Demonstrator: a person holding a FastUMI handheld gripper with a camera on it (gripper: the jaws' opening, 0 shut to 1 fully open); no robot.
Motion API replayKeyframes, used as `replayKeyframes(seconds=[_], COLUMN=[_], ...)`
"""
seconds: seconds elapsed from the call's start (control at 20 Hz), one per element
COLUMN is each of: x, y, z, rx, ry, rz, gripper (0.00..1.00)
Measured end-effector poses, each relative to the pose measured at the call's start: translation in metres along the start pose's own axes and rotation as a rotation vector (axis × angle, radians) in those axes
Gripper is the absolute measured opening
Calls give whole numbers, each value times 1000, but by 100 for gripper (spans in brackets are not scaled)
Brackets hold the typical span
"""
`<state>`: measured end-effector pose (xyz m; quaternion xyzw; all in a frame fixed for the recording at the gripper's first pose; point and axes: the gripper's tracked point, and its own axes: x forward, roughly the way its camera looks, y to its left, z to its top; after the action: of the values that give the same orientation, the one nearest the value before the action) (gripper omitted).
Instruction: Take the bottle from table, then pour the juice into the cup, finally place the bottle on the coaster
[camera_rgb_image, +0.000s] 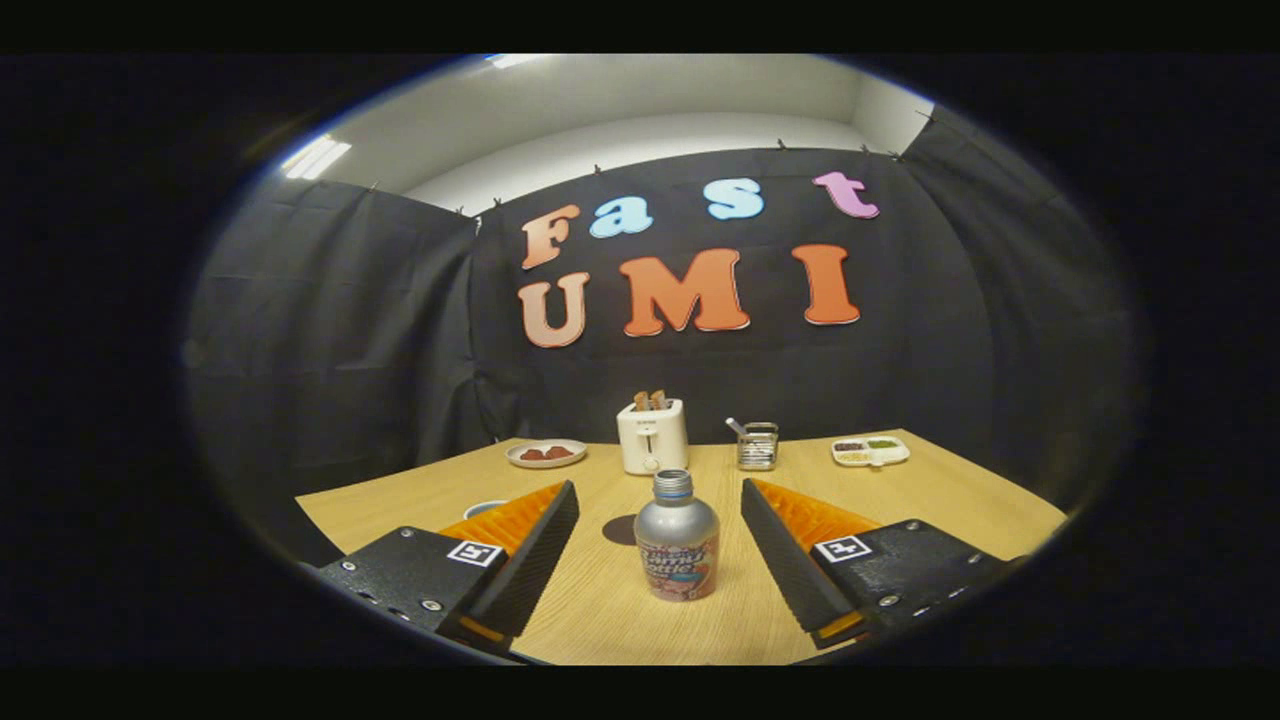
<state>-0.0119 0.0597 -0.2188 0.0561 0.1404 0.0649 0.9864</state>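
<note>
A silver bottle (677, 545) with a screw cap and a printed label stands upright on the wooden table (620, 620). It is between the two fingers of my gripper (658, 488), which is open, with a gap on each side of the bottle. A dark round coaster (619, 530) lies flat just behind the bottle to its left, partly hidden by it. The rim of a cup (485, 508) peeks out beyond the left finger, which hides most of it.
Along the table's far edge stand a white toaster (652, 436) with toast in it, a plate (545, 453) of red food, a small glass container (757, 446) and a white divided tray (870, 451). Black cloth walls the booth.
</note>
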Motion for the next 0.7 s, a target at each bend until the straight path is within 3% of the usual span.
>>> replayKeyframes(seconds=[0.5, 0.7], x=[32, 42], y=[-21, -19], z=[-64, -89], rx=[-61, -47], ry=[69, 126], rz=[-73, -65], gripper=[98, 98])
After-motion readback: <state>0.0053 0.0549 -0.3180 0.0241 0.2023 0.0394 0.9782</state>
